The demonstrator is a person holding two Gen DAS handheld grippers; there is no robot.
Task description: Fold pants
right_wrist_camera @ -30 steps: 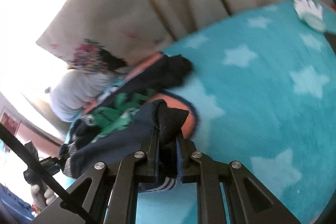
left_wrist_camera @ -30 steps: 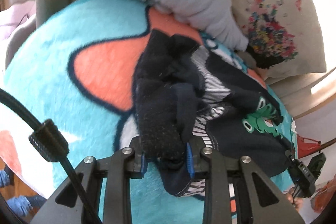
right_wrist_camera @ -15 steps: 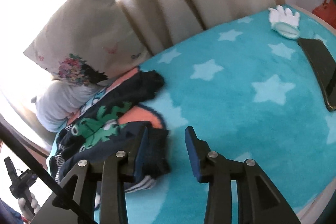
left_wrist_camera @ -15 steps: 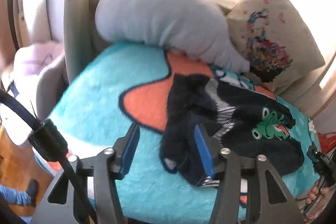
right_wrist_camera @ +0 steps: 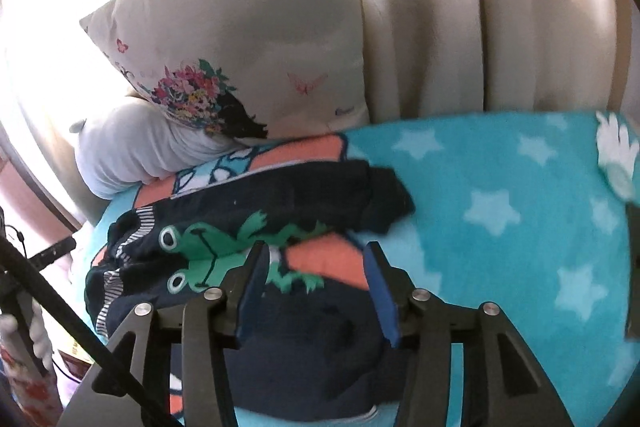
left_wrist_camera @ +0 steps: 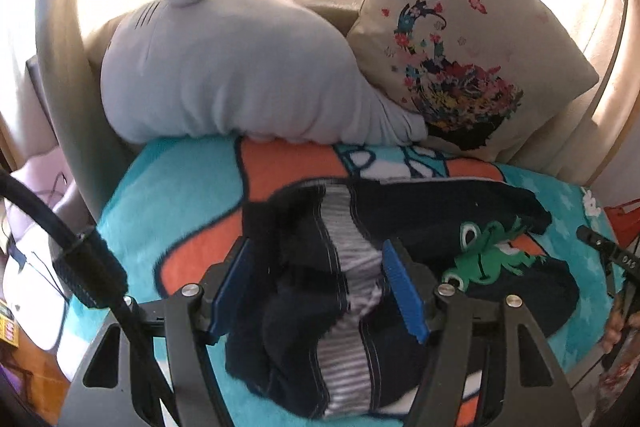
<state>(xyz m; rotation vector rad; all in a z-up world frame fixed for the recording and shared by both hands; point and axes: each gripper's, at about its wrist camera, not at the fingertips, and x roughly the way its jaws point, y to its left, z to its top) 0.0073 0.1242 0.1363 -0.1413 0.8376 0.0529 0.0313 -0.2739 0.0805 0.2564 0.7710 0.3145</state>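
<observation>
both pairs of jaws are opening with nothing pressed between the blue pads: the left gripper (left_wrist_camera: 320, 287) is hanging over the striped waistband end of the navy frog-print pants (left_wrist_camera: 400, 267), and the right gripper (right_wrist_camera: 316, 283) is hanging over the leg end. the pants are lying bunched and roughly doubled on the turquoise star blanket (right_wrist_camera: 500, 227), just in front of the grey plush (left_wrist_camera: 240, 67) and the floral pillow (left_wrist_camera: 460, 39). this is looking like a release after one fold, so the next move is likely calling for smoothing, then a fresh grasp on the edges.
</observation>
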